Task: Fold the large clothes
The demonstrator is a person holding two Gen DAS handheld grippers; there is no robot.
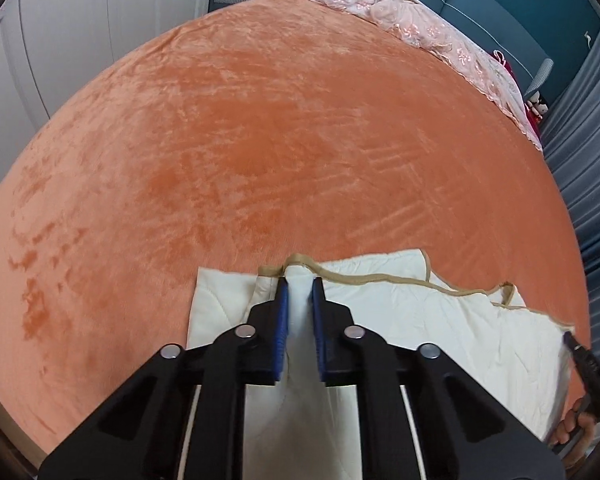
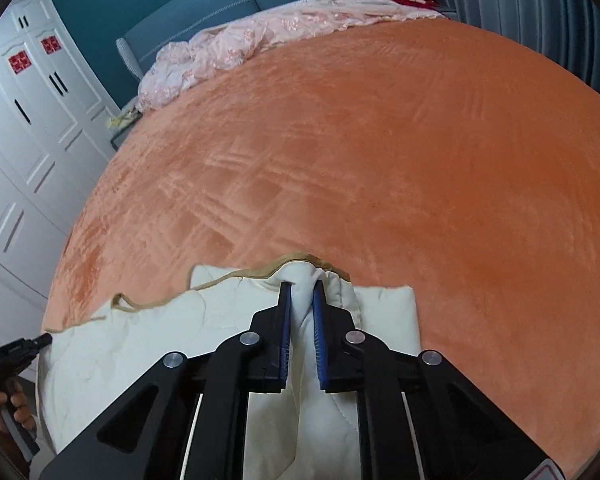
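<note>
While the cream quilted garment (image 1: 440,320) lies at six o'clock on the orange bedspread (image 1: 260,140), my left claw (image 1: 300,312) and right claw (image 2: 302,316) each pinch its tan-trimmed edge.

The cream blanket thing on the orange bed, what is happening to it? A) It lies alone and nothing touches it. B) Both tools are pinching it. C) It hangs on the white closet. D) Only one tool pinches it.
B: the left tool and the right tool each have a bunched fold of the cream quilted cloth squeezed between their blue pads, above the orange bedspread.
</note>
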